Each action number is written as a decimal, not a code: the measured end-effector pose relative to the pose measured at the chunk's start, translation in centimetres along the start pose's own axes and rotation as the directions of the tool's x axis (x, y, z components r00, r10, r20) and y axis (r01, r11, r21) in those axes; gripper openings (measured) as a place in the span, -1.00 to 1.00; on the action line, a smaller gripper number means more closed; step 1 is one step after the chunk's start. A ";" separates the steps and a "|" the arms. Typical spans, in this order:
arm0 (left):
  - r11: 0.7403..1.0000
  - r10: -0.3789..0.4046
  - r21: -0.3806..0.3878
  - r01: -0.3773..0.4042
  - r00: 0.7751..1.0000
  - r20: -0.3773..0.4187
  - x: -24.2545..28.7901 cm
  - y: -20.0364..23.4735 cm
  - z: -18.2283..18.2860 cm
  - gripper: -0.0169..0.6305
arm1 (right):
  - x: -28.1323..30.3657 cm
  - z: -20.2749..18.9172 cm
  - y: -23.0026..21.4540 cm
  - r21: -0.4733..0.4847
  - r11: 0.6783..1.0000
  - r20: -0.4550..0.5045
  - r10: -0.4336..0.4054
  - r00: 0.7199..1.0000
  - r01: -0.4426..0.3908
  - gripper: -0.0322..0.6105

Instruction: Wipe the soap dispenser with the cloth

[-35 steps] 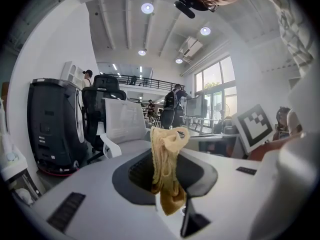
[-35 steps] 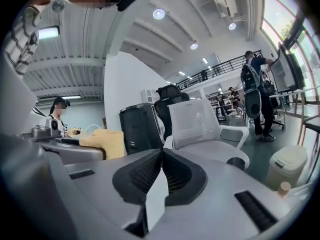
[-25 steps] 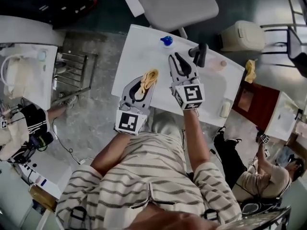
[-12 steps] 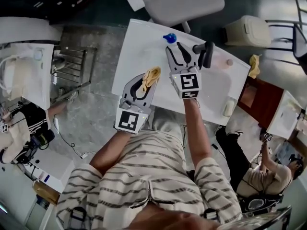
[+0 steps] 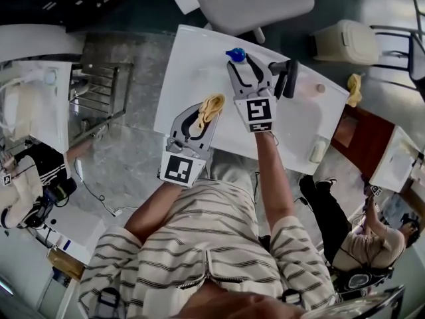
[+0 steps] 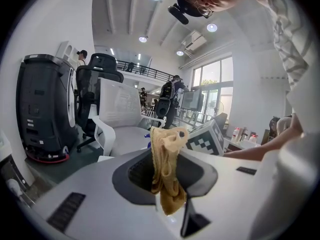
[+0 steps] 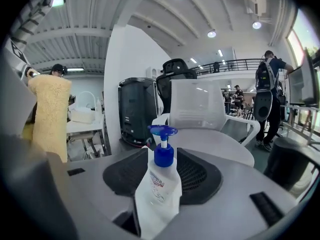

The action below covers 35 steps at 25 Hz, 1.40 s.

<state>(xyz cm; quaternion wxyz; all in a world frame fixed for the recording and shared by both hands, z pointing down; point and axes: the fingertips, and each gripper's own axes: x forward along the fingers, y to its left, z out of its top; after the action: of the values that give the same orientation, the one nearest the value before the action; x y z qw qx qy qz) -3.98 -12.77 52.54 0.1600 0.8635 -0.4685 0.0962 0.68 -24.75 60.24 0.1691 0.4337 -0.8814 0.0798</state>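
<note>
The soap dispenser (image 7: 159, 181), a clear bottle with a blue pump (image 5: 235, 54), stands on the white table (image 5: 189, 72) near its far edge. My right gripper (image 5: 244, 67) reaches it, and its jaws have just been opening. In the right gripper view the bottle stands between the two dark pads (image 7: 202, 176) of my right gripper (image 7: 160, 199), with no visible squeeze. To the left, my left gripper (image 5: 202, 113) is shut on a yellow cloth (image 5: 211, 105). The left gripper view shows the cloth (image 6: 166, 166) bunched and hanging between the jaws of the left gripper (image 6: 167, 184).
A black upright object (image 5: 285, 77) stands on the table just right of my right gripper. A white office chair (image 5: 246, 5) is behind the table. A beige bin (image 5: 342, 44) and another yellow cloth (image 5: 354, 88) lie to the right. A small white block (image 5: 317, 151) sits near the table's right corner.
My right gripper has moved toward the table's far edge, up to the dispenser, and its jaws have widened around the bottle. The left gripper with the cloth has barely shifted.
</note>
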 end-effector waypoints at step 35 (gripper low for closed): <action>1.000 -0.008 0.004 0.008 1.000 -0.018 0.1 -0.6 -0.7 -0.65 | 0.0 -0.1 -0.9 0.069 0.997 -0.010 -0.045 0.999 0.046 -0.52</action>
<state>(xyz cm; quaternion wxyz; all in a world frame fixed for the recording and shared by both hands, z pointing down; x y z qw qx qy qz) -3.39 -12.30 53.09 0.1627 0.8649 -0.4633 0.1042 1.40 -25.32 60.29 0.1595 0.4589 -0.8674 0.1080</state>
